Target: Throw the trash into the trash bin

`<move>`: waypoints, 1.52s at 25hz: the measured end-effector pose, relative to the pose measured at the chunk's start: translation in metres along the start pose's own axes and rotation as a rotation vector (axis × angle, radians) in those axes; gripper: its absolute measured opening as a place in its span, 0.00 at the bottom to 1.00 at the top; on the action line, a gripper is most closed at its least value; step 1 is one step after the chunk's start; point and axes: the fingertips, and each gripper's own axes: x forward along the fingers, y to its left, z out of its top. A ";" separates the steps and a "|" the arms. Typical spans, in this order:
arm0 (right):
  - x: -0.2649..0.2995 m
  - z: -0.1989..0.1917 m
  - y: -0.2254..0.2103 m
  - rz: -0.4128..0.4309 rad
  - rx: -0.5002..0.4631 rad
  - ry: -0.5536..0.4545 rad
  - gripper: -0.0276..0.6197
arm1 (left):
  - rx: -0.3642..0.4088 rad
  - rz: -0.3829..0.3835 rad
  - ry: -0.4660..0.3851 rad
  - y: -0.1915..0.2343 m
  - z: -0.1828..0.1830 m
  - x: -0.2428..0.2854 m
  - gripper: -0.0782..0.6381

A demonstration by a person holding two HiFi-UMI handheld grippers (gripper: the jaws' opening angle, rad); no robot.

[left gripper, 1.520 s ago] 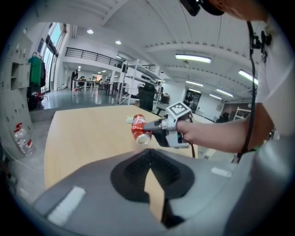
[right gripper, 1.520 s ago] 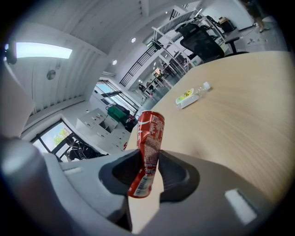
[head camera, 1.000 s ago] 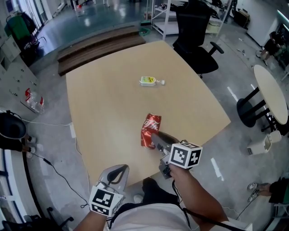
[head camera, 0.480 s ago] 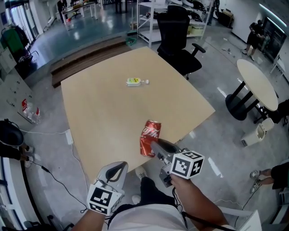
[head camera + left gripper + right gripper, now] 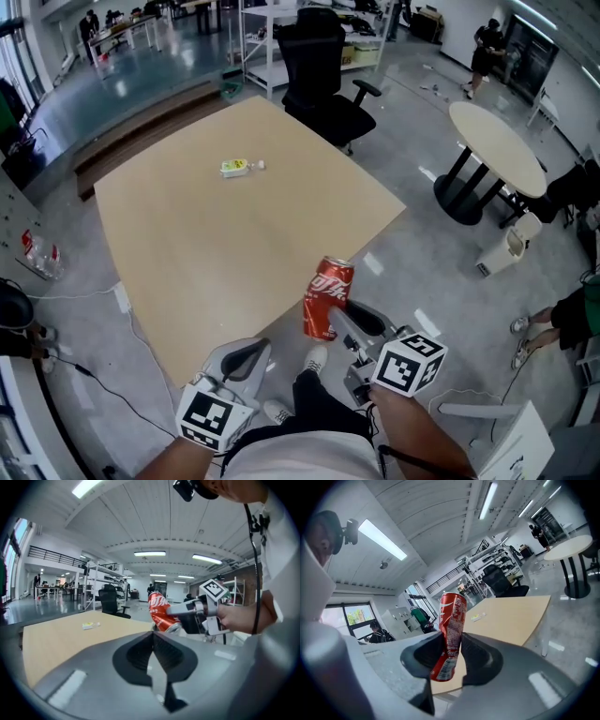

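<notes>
A dented red soda can (image 5: 328, 296) stands nearly upright in the air, just off the wooden table's (image 5: 187, 244) near corner and above the grey floor. My right gripper (image 5: 334, 313) is shut on its lower half. The right gripper view shows the can (image 5: 451, 629) squeezed between both jaws of that gripper (image 5: 451, 638). It also appears in the left gripper view (image 5: 161, 612). My left gripper (image 5: 253, 350) hangs low by my body, left of the can, its jaws (image 5: 152, 634) pressed together with nothing between them. A small yellow-labelled bottle (image 5: 240, 167) lies far off on the table.
A black office chair (image 5: 319, 75) stands beyond the table's far corner. To the right are a round white table (image 5: 497, 136) and a small white bin-like container (image 5: 506, 251) on the floor. A person (image 5: 572, 319) stands at the right edge.
The right gripper has lifted the can off the tabletop and drawn it back past the table's edge, tipping it upright. The left gripper has risen slightly. The view has swung to the right.
</notes>
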 end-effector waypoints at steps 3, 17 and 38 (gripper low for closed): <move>-0.029 0.015 -0.006 -0.051 -0.021 -0.065 0.23 | 0.037 -0.059 -0.010 -0.015 0.014 0.013 0.12; -0.185 0.050 -0.087 -0.309 -0.042 -0.261 0.23 | 0.116 -0.342 -0.065 -0.124 0.058 0.127 0.12; -0.427 0.044 -0.171 -0.660 -0.014 -0.530 0.23 | 0.238 -0.723 -0.113 -0.343 0.099 0.249 0.12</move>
